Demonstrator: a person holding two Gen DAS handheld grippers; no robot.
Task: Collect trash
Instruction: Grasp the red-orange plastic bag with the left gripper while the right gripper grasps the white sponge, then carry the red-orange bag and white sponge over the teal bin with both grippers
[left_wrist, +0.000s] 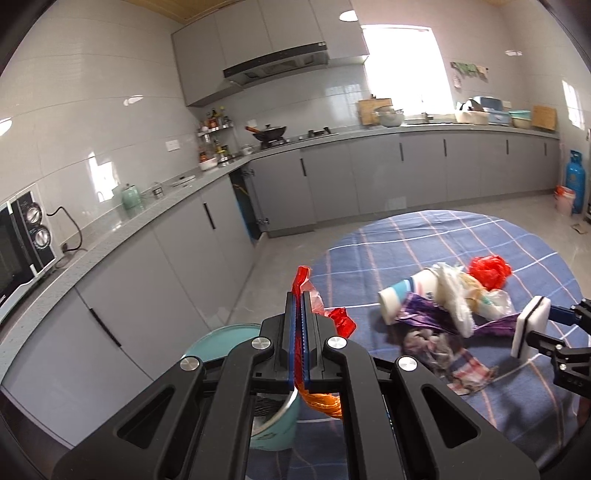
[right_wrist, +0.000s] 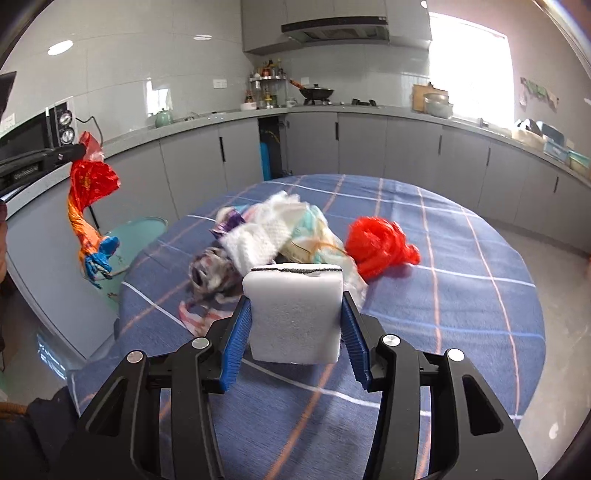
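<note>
Left gripper (left_wrist: 300, 295), jaws closed on a crumpled wrapper (right_wrist: 90, 184): red foil at the top, twisting down through an orange neck to a blue tail, the whole strip hanging in the air beyond the table's edge and above a teal bin (left_wrist: 221, 332). Right gripper (right_wrist: 293, 314), its blue pads (right_wrist: 236, 332) set on either side of a white foam block (right_wrist: 293, 314) that stands upright with a thin dark seam along its top edge; whether the pads press on the block cannot be told. Behind the block, on the blue plaid tablecloth (right_wrist: 461, 295), a loose heap of trash (right_wrist: 266, 229): white crinkled plastic, a purple wrapper, a patterned rag, and a paper cup (left_wrist: 397, 291) lying on its side. A wadded red bag (right_wrist: 376, 243) lies beside the heap, touching its edge. Grey kitchen cabinets (left_wrist: 369, 177) line the walls behind.
</note>
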